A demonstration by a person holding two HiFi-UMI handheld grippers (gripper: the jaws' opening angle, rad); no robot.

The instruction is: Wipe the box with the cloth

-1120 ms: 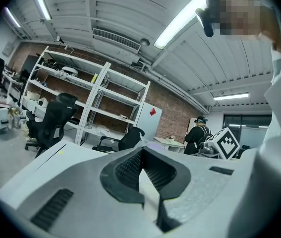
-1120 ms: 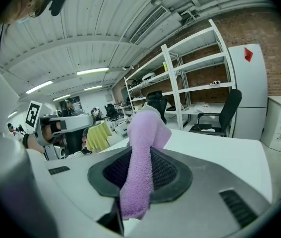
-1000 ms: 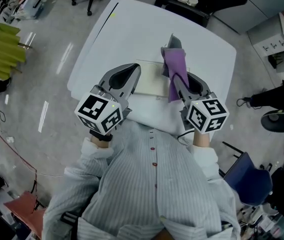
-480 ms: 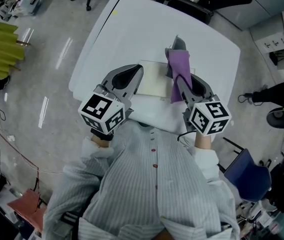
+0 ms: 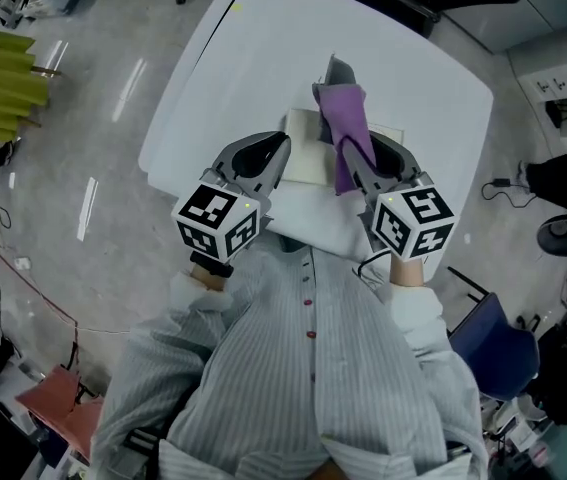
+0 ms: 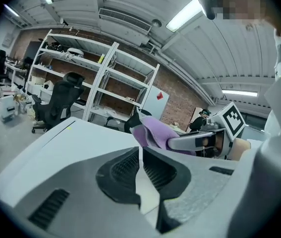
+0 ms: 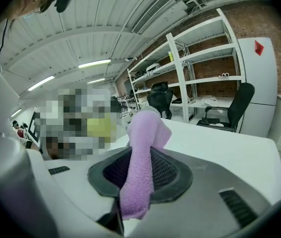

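While the left claw (image 5: 279, 152) pinches the left edge of the box (image 5: 306, 158) on the worktop (image 5: 263, 58), the right claw (image 5: 347, 156) clamps the cloth (image 5: 341, 118), which drapes across the box's top, so wiping looks begun, with the box's left part probably yet to do.

A white table (image 5: 233, 58) stands on grey floor (image 5: 93, 198), a yellow-green ribbed object (image 5: 3, 93) well apart.

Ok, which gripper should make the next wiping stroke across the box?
Right. The right gripper is shut on the purple cloth, which hangs over the box; the left gripper seems to pinch the box's edge, steadying it.
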